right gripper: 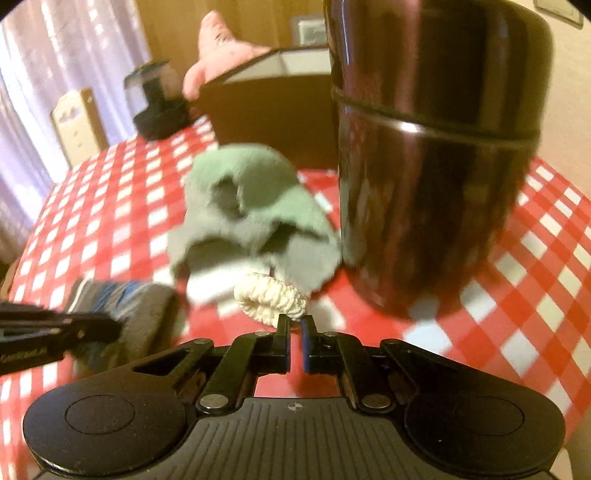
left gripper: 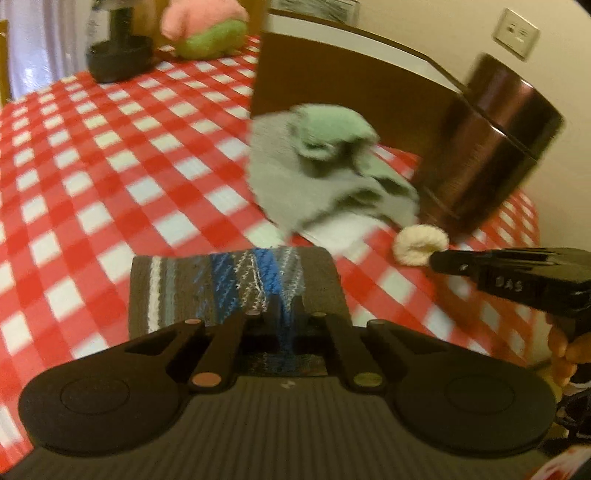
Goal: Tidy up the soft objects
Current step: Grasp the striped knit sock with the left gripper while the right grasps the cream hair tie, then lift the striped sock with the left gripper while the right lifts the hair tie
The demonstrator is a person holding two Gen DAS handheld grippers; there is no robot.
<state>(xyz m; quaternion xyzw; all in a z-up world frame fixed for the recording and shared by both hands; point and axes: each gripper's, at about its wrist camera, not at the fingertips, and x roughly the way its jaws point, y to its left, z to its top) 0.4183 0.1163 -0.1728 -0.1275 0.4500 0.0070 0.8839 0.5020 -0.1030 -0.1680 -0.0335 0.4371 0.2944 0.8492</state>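
A folded grey sock with blue and white stripes (left gripper: 236,280) lies on the checked tablecloth, and my left gripper (left gripper: 275,314) is shut on its near edge. The right wrist view shows that gripper (right gripper: 92,328) from the side on the sock (right gripper: 147,302). A cream scrunchie (right gripper: 273,297) lies just ahead of my right gripper (right gripper: 295,321), whose jaws are pinched together on its near rim. In the left wrist view the right gripper (left gripper: 437,260) touches the scrunchie (left gripper: 421,245). A crumpled green-grey cloth (left gripper: 325,166) (right gripper: 251,206) sits behind both.
A tall dark shiny canister (right gripper: 424,166) (left gripper: 491,147) stands right of the cloth. An open brown box (left gripper: 332,85) (right gripper: 273,110) is behind it. A pink and green plush (left gripper: 207,29) and a black stand (left gripper: 118,55) sit at the far end. A person's fingers (left gripper: 561,354) hold the right gripper.
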